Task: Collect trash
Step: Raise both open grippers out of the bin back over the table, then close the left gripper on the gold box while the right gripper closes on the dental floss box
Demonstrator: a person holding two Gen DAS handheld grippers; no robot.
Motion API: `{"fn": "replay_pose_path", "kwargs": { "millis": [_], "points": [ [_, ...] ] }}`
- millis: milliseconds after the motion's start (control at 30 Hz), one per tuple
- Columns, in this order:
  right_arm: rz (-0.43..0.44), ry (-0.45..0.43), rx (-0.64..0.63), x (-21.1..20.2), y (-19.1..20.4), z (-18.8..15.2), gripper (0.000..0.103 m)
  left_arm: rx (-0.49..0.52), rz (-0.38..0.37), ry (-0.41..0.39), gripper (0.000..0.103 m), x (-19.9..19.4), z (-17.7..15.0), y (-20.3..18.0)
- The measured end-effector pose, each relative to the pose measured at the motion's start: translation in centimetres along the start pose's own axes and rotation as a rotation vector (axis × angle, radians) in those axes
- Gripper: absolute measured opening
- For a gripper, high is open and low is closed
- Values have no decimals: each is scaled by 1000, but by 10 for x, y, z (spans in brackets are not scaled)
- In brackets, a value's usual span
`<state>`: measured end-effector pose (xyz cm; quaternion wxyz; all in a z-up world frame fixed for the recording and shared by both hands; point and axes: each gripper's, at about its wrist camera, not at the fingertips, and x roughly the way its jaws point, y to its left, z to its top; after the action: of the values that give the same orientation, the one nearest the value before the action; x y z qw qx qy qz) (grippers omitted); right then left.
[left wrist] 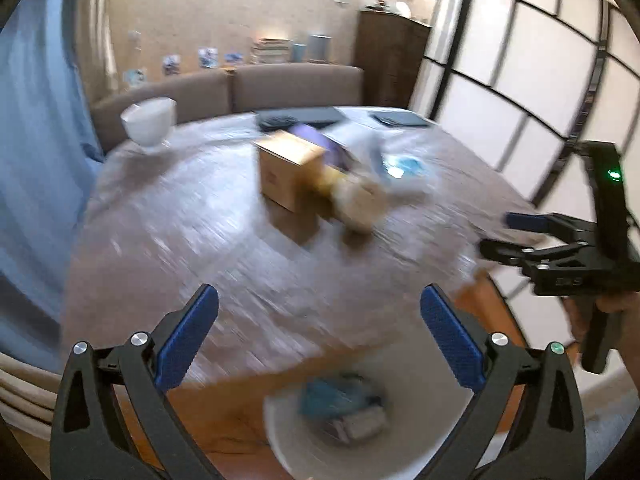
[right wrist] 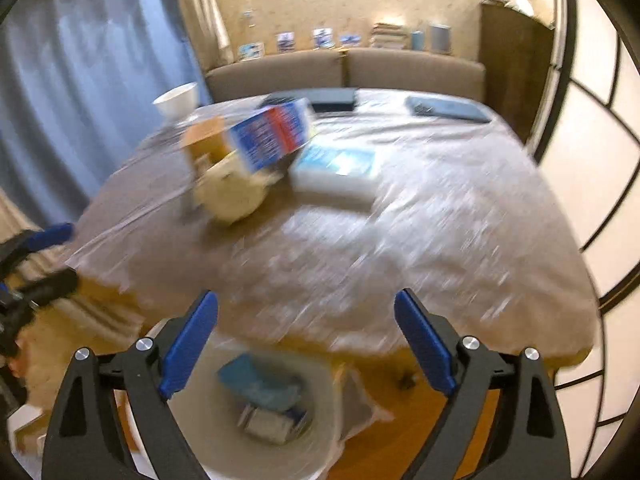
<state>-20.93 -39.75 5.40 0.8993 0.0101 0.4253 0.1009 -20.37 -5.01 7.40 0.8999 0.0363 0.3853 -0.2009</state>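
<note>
Both the left hand-held gripper [left wrist: 319, 334] and right hand-held gripper [right wrist: 306, 338] gape wide, empty, above the bin [right wrist: 320, 400]; reach far toward the crumpled paper [right wrist: 230, 196] on the counter [right wrist: 440, 220], slowly.

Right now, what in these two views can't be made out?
- Trash inside the white bin: motion-blurred in both wrist views; items unidentifiable.
- Lettering on the blue-and-red box: smeared, right wrist view.
- The pale crumpled lump beside the cardboard box: blurred, unidentifiable.
- Right tongs: blurred, nearly edge-on, left wrist view.

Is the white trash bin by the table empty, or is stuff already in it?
Not empty. The white bin holds a teal packet and a small box at its bottom.
</note>
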Motion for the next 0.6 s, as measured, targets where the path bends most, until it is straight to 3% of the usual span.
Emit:
{"fn": "replay_pose_path", "kwargs": {
  "millis": [267, 600],
  "points": [
    [-86, 18, -18, 63, -9, 52, 89, 40, 46, 0, 101, 62, 54, 26],
    [-73, 61, -14, 104, -1, 75, 89, 140, 50, 50, 101, 113, 81, 26]
  ]
}}
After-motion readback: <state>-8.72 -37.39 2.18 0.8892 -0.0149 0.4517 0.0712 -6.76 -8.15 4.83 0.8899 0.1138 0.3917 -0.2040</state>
